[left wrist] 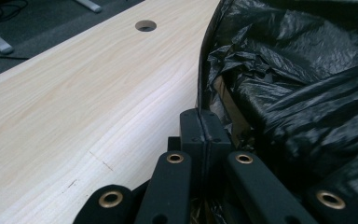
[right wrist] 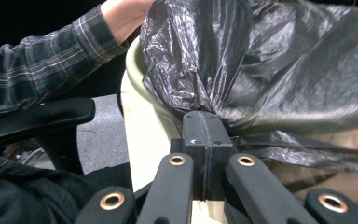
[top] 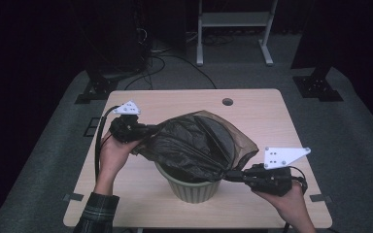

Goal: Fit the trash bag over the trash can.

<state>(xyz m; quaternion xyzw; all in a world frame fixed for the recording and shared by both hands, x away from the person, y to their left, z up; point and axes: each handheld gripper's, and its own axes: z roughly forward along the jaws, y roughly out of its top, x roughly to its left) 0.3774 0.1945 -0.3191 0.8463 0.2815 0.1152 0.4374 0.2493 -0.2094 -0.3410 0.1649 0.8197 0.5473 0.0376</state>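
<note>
A black plastic bag (top: 194, 143) is stretched over a pale green bin (top: 194, 190) that stands near the table's front edge. My left gripper (top: 149, 131) is at the bag's left side, jaws shut on a gathered edge of the film. In the left gripper view the jaws (left wrist: 205, 122) are pressed together with the bag (left wrist: 298, 84) bunched against them. My right gripper (top: 227, 175) is at the bin's right front, shut on the bag's other edge. The right gripper view has the film (right wrist: 261, 60) fanning out from its closed jaws (right wrist: 205, 122) above the bin rim (right wrist: 137, 70).
The light wooden table (top: 252, 116) has a round cable hole (top: 227, 102) at the back. A white metal stand (top: 233, 19) and cables lie on the floor beyond. A plaid sleeve (right wrist: 42, 60) and a black chair armrest (right wrist: 37, 116) appear in the right gripper view.
</note>
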